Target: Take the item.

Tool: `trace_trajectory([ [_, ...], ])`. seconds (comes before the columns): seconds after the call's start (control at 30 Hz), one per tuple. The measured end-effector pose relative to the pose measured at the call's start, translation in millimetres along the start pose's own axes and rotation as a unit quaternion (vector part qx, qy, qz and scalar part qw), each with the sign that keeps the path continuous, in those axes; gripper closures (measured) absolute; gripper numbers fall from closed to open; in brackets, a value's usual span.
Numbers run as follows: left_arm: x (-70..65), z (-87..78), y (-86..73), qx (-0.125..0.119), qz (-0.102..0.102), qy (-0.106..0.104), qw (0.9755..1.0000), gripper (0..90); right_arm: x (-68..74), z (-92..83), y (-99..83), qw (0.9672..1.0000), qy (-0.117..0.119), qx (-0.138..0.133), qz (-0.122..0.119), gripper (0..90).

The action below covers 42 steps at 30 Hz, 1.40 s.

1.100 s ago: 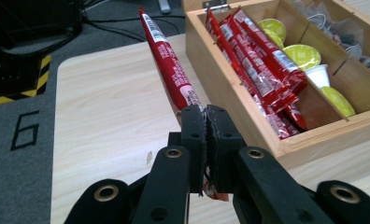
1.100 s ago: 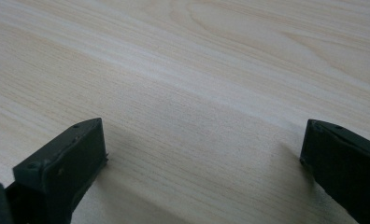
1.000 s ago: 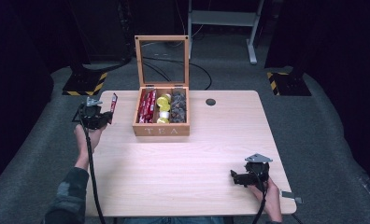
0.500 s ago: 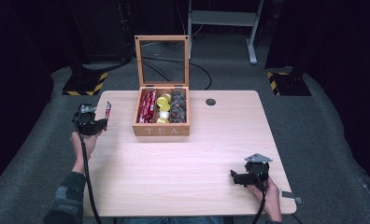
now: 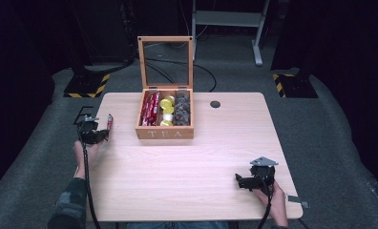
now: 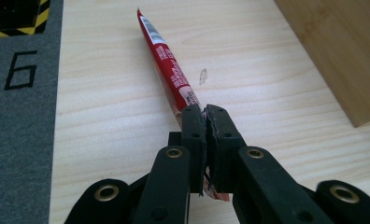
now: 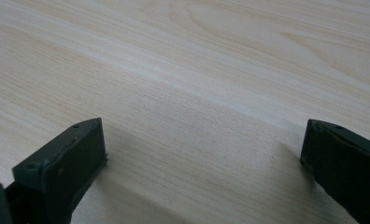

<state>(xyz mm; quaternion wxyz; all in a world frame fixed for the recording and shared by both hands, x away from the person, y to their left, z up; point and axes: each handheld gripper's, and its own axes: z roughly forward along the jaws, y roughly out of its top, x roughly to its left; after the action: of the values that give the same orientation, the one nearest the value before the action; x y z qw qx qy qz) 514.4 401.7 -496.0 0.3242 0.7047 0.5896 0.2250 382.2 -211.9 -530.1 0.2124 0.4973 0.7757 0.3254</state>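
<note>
A wooden tea box (image 5: 165, 133) with its glass lid raised stands at the table's back middle, holding red packets (image 5: 151, 108), yellow packets (image 5: 167, 106) and dark ones (image 5: 182, 108). At the table's left edge my left gripper (image 5: 102, 135) is shut on a long red tea packet (image 6: 167, 65), which sticks out forward over the wood (image 5: 109, 124). In the left gripper view the jaws pinch its near end (image 6: 205, 113), and the box's side wall (image 6: 335, 51) is at the right. My right gripper (image 5: 239, 182) rests open near the front right edge; its jaws stand wide apart over bare wood (image 7: 197, 154).
A small dark round hole (image 5: 215, 104) lies in the tabletop right of the box. Grey floor with a printed "6" (image 6: 20, 70) and yellow-black hazard tape (image 5: 84, 88) borders the table's left side. Cables and a metal stand leg (image 5: 256, 52) lie behind the table.
My left gripper, holding the red packet, has drawn back toward the table's left front and lowered; the packet now lies flatter. The right gripper has stayed still.
</note>
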Motion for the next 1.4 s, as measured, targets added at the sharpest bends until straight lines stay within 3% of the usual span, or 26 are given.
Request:
trace_trajectory([
  [0.17,1.0,3.7,-2.8,0.001,0.002,-0.001,1.0,86.2,0.0,0.0,0.0,1.0,0.0,0.0,0.0,0.0],
  [0.4,-0.9,10.8,-4.5,0.022,0.023,-0.001,0.9995,86.1,0.1,0.0,0.0,1.0,0.0,0.0,0.001,0.0],
  [0.57,-1.0,11.3,-4.6,0.019,0.026,-0.001,0.9995,86.0,0.1,0.0,0.0,1.0,0.0,0.0,0.001,0.0],
  [0.77,-1.7,11.4,-4.0,0.024,0.039,0.005,0.9989,85.2,0.1,0.0,0.1,1.0,0.0,0.0,0.001,0.0],
  [0.8,-1.6,11.6,-4.1,0.024,0.05,0.004,0.9984,85.1,0.1,0.0,0.1,1.0,0.0,0.0,0.001,0.0],
  [1.03,1.3,12.3,-3.7,0.028,0.051,0.0,0.9983,84.0,0.1,0.0,0.0,1.0,0.0,0.0,0.001,0.0],
  [1.17,2.3,13.2,-5.4,0.03,0.048,-0.003,0.9984,76.9,0.1,0.0,0.0,1.0,0.0,0.0,0.001,0.0],
  [1.33,4.0,8.8,-5.0,0.032,0.029,-0.005,0.9991,48.7,0.2,0.0,0.1,1.0,0.0,0.0,0.001,0.0],
  [1.4,3.8,6.1,-4.1,0.027,0.027,-0.006,0.9993,41.4,0.1,0.0,0.1,1.0,0.0,0.0,0.001,0.0],
])
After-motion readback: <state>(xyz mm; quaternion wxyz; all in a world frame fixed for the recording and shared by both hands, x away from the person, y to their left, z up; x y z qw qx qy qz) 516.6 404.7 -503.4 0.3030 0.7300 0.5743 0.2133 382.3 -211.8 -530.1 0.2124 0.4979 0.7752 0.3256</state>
